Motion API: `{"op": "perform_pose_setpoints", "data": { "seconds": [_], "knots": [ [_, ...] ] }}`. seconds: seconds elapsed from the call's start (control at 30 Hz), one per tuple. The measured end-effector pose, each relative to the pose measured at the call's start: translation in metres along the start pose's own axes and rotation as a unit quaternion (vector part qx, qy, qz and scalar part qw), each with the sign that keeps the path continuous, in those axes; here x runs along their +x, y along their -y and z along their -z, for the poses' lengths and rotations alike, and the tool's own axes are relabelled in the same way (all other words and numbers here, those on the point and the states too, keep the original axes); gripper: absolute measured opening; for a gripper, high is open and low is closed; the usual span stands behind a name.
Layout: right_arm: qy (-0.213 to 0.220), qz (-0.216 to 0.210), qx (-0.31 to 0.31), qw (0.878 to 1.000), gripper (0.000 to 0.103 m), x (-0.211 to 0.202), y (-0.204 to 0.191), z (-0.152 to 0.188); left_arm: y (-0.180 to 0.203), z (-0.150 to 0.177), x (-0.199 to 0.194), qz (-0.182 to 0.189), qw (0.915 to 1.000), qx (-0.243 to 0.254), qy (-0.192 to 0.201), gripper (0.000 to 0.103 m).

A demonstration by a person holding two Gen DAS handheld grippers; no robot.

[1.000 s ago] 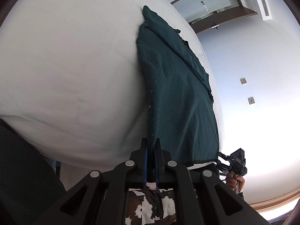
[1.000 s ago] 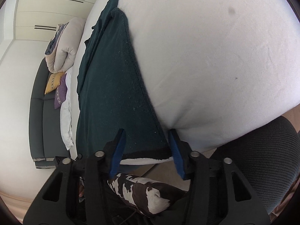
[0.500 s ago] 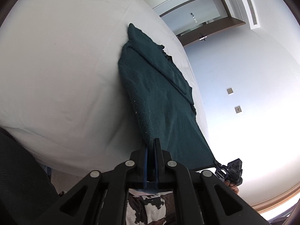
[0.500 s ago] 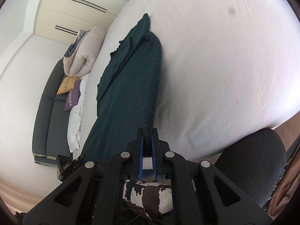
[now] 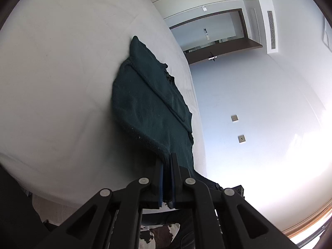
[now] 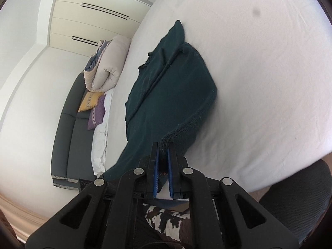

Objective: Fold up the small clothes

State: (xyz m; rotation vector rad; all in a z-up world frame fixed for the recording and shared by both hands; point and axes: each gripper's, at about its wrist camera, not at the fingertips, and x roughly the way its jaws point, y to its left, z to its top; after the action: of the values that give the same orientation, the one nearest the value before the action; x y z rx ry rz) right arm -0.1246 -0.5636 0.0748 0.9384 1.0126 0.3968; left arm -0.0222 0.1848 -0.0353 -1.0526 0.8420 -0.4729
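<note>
The white bed [image 6: 259,72] is bare sheet from 12 to 3 o'clock of the dark green garment [image 6: 172,87] in the right wrist view, and from 9 to 12 o'clock of it in the left wrist view. At 9 to 10 o'clock in the right wrist view, a rolled duvet [image 6: 108,62], cushions and a dark sofa [image 6: 68,128] line the bed edge. A black chair [image 6: 300,203] stands at 4 o'clock, touching the mattress corner.

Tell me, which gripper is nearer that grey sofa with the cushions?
Left. The sofa lies on the left side of the right gripper, beyond the green cloth that both grippers clamp.
</note>
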Motion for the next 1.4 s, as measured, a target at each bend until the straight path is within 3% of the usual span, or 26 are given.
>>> {"op": "perform_pose_setpoints", "data": {
  "seconds": [0.2, 0.37, 0.53, 0.8, 1.07, 1.1, 1.13, 1.17, 1.2, 1.23, 1.27, 1.3, 1.33, 1.4],
  "knots": [
    [0.029, -0.018, -0.006, 0.999, 0.007, 0.021, -0.033, -0.059, 0.022, -0.049, 0.019, 0.011, 0.9996, 0.017, 0.019, 0.005],
    [0.045, -0.015, -0.006, 0.999, 0.007, 0.062, -0.055, -0.122, 0.042, -0.109, 0.049, 0.013, 0.9985, 0.037, 0.037, 0.005],
    [0.063, -0.005, 0.003, 0.998, 0.007, 0.107, -0.065, -0.184, 0.046, -0.173, 0.093, 0.003, 0.9987, 0.027, 0.043, 0.005],
    [0.097, 0.030, 0.046, 0.994, 0.007, 0.180, -0.045, -0.284, 0.018, -0.262, 0.166, -0.028, 0.9983, -0.015, 0.049, 0.005],
    [0.091, 0.103, 0.080, 0.987, 0.008, 0.248, -0.006, -0.345, -0.025, -0.292, 0.226, -0.080, 0.9956, -0.036, 0.031, 0.006],
    [0.086, 0.109, 0.091, 0.986, 0.008, 0.256, 0.000, -0.349, -0.029, -0.294, 0.228, -0.084, 0.9951, -0.037, 0.036, 0.007],
    [0.084, 0.109, 0.102, 0.985, 0.008, 0.262, 0.007, -0.353, -0.032, -0.295, 0.228, -0.091, 0.9944, -0.039, 0.038, 0.021],
    [0.086, 0.104, 0.109, 0.985, 0.011, 0.266, 0.012, -0.355, -0.034, -0.294, 0.226, -0.092, 0.9940, -0.042, 0.041, 0.034],
    [0.092, 0.099, 0.110, 0.985, 0.017, 0.268, 0.014, -0.355, -0.034, -0.292, 0.222, -0.087, 0.9943, -0.041, 0.047, 0.058],
    [0.105, 0.099, 0.105, 0.984, 0.021, 0.267, 0.014, -0.356, -0.032, -0.288, 0.216, -0.082, 0.9945, -0.034, 0.056, 0.068],
    [0.116, 0.106, 0.094, 0.983, 0.040, 0.267, 0.012, -0.355, -0.028, -0.283, 0.210, -0.086, 0.9943, -0.022, 0.060, 0.068],
    [0.126, 0.122, 0.087, 0.981, 0.076, 0.265, 0.009, -0.355, -0.024, -0.277, 0.206, -0.093, 0.9940, -0.009, 0.057, 0.068],
    [0.140, 0.131, 0.084, 0.978, 0.083, 0.263, 0.007, -0.354, -0.021, -0.269, 0.202, -0.098, 0.9939, 0.004, 0.052, 0.068],
    [0.148, 0.128, 0.065, 0.978, 0.083, 0.256, -0.001, -0.353, -0.016, -0.248, 0.196, -0.111, 0.9925, 0.033, 0.040, 0.068]
  ]
}}
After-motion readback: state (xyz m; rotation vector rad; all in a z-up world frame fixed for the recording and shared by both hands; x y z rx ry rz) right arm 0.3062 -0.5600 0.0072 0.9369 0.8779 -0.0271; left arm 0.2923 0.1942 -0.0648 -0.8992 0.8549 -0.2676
